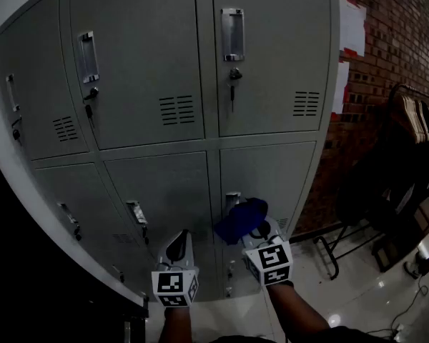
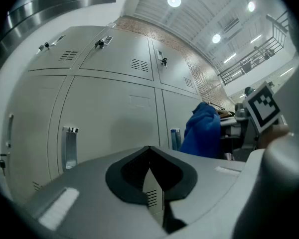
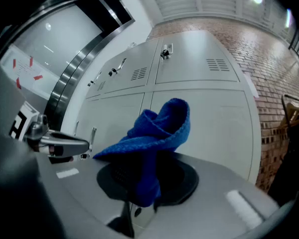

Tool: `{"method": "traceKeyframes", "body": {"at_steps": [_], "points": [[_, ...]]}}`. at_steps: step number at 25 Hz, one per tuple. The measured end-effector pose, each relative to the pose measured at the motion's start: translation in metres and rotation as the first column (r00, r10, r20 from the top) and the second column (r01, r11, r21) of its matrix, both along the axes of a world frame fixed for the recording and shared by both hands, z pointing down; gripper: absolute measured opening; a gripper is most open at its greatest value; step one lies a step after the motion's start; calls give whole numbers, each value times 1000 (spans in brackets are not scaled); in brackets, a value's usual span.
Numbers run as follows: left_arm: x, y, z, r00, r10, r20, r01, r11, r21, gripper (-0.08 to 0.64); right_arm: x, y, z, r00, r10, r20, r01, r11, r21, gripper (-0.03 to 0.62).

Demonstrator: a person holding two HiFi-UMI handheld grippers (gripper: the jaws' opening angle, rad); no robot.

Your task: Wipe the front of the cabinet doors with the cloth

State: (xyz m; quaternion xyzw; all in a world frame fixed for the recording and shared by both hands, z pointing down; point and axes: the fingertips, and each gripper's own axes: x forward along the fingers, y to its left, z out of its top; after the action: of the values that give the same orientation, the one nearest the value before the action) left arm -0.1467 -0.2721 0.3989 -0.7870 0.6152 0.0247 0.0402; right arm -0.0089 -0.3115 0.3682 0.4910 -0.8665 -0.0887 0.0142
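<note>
Currently pinched: cloth, in right tongs, bunched above the tips
Handling: soft, light, floppy; grip a fold
Left tongs: pressed together, empty
</note>
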Motion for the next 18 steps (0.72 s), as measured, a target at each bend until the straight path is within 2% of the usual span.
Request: {"method": "traceKeyframes", "body": {"at_steps": [6, 10, 18], "points": [[5, 7, 5, 1000, 26, -4, -26, 1000, -15, 17, -19, -20, -78, 995, -89, 33, 87, 995, 46, 71], [9, 10, 6, 999, 37, -7, -37, 999, -16, 17, -31, -28, -116, 995, -95, -1, 95, 990, 108, 72], [4, 9, 10, 1000, 25, -15, -26, 1000, -17, 17, -17, -46, -128, 990, -124, 72, 118, 990, 84, 72]]}}
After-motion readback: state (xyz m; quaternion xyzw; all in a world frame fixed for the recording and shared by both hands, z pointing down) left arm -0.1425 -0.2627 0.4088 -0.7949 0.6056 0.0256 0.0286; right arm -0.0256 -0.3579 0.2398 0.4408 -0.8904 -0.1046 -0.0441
